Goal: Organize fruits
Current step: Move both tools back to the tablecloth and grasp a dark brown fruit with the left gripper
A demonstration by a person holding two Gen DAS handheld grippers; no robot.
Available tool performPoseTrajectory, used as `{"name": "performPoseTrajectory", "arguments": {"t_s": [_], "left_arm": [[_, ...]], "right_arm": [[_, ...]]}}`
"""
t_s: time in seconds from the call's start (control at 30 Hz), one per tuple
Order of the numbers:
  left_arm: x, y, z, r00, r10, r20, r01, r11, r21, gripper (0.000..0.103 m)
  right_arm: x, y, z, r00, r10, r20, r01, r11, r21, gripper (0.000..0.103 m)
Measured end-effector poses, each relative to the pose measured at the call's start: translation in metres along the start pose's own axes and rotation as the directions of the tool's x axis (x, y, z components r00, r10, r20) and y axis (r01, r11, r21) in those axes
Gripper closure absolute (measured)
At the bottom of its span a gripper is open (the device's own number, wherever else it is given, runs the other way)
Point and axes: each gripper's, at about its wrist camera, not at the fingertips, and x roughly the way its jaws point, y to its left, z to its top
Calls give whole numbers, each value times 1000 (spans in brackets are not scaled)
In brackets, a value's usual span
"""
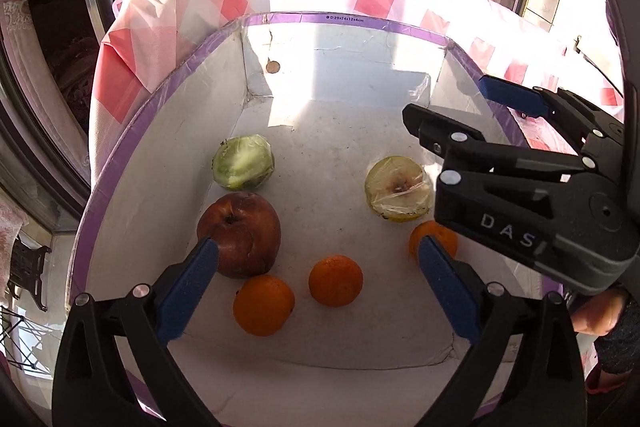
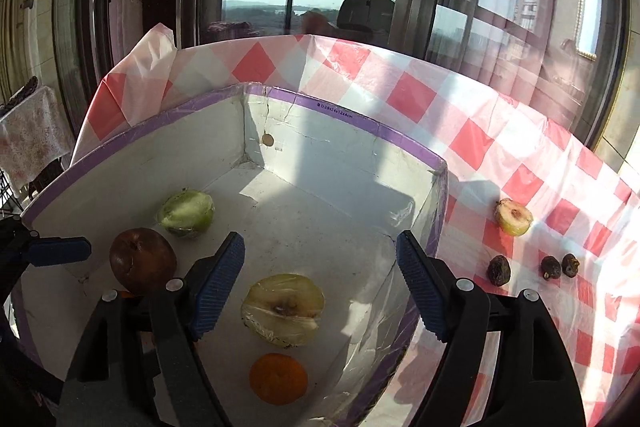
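Observation:
A white box with a purple rim [image 1: 344,19] [image 2: 332,113] holds fruit. Inside lie a wrapped green half fruit [image 1: 243,167] [image 2: 186,213], a dark red apple [image 1: 240,233] [image 2: 142,261], a wrapped yellow half apple [image 1: 398,189] [image 2: 284,309] and three oranges [image 1: 264,305] [image 1: 336,281] [image 1: 434,241]; one orange shows in the right wrist view [image 2: 278,379]. My left gripper [image 1: 316,267] is open and empty above the oranges. My right gripper [image 2: 320,283] is open and empty over the yellow half apple; it also shows in the left wrist view [image 1: 446,103].
The box stands on a red-and-white checked tablecloth [image 2: 500,155]. Right of the box lie a cut half fruit [image 2: 514,217] and three small dark dried fruits [image 2: 499,270] [image 2: 551,267] [image 2: 571,264]. Windows stand behind the table.

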Motion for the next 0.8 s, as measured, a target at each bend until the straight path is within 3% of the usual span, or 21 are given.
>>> {"name": "performPoseTrajectory", "arguments": {"t_s": [0.13,0.2,0.23,0.3,0.4,0.43,0.53,0.6,0.67,0.73,0.8], "left_arm": [[-1,-3,-3,999,39,6,-39,999,12,3],[-2,-6,-3,996,89,22,-90,995,34,2],[-2,-8,-4,994,105,34,-106,994,35,2],[1,-12,-5,993,114,33,-115,993,32,2],[-22,-40,-3,990,16,143,-26,997,68,3],[-34,-52,-1,980,-25,197,8,996,88,3],[-68,-101,6,923,-185,336,128,975,183,2],[-72,-137,10,891,-275,360,195,950,243,2],[-57,-179,17,869,-373,325,281,913,295,2],[-26,-212,26,859,-427,283,342,889,305,2],[13,-239,39,890,-378,256,310,911,270,2]], "right_arm": [[-46,-38,-11,978,-24,207,-8,989,149,15],[-62,-62,-23,964,-60,259,8,980,197,14],[-66,-76,-32,961,-72,268,12,975,220,8],[-70,-104,-50,959,-130,251,63,963,262,5],[-71,-153,-78,964,-208,168,141,929,342,5],[-73,-171,-89,962,-227,152,154,909,387,5],[-81,-223,-120,955,-276,111,176,826,535,5],[-85,-249,-140,951,-294,101,172,768,617,5],[-85,-267,-162,948,-306,89,166,712,682,5],[-85,-287,-184,957,-279,84,111,617,779,6],[-97,-300,-200,945,-294,141,43,543,839,6]]}}
